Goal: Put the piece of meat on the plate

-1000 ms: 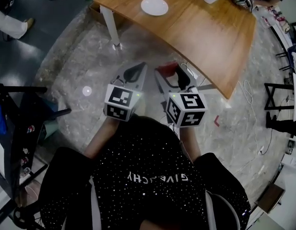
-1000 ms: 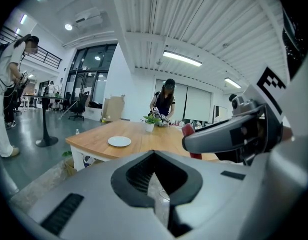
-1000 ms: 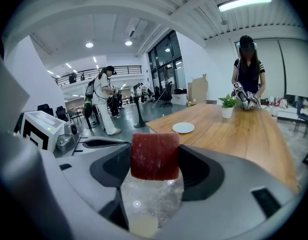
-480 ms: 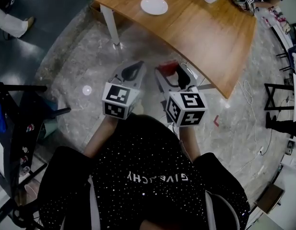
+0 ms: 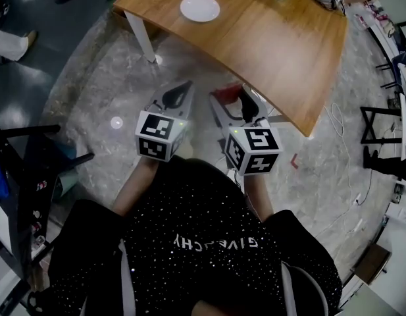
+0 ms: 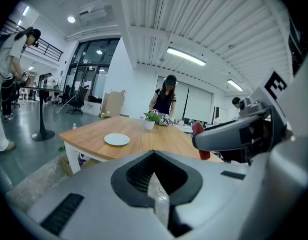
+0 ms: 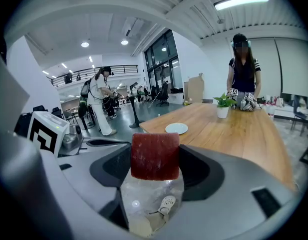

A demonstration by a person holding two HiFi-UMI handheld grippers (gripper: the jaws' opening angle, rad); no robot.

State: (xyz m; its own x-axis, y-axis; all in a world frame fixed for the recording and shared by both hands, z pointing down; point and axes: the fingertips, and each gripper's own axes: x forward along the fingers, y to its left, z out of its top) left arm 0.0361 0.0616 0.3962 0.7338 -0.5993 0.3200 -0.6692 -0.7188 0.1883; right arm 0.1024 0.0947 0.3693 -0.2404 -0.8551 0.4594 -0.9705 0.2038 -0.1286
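The piece of meat (image 7: 155, 155), a dark red slab, is clamped between the jaws of my right gripper (image 7: 154, 160). From the head view the meat (image 5: 226, 91) and right gripper (image 5: 229, 99) hang over the marble floor, short of the wooden table (image 5: 275, 45). The white plate (image 5: 200, 8) lies empty near the table's far left corner; it also shows as plate (image 6: 117, 139) and plate (image 7: 176, 128). My left gripper (image 5: 187, 85) is beside the right one, jaws shut on nothing, left gripper (image 6: 154, 153).
A potted plant (image 7: 222, 106) stands at the table's far end, where a person (image 7: 243, 74) holding grippers stands. Another person (image 7: 101, 99) stands at the left. A white table leg (image 5: 142, 39) is ahead. Cables (image 5: 337, 120) trail on the floor at right.
The table and plate have slid slightly left and up in the head view. Both grippers stay side by side over the floor, the left tilted a little; the meat stays gripped.
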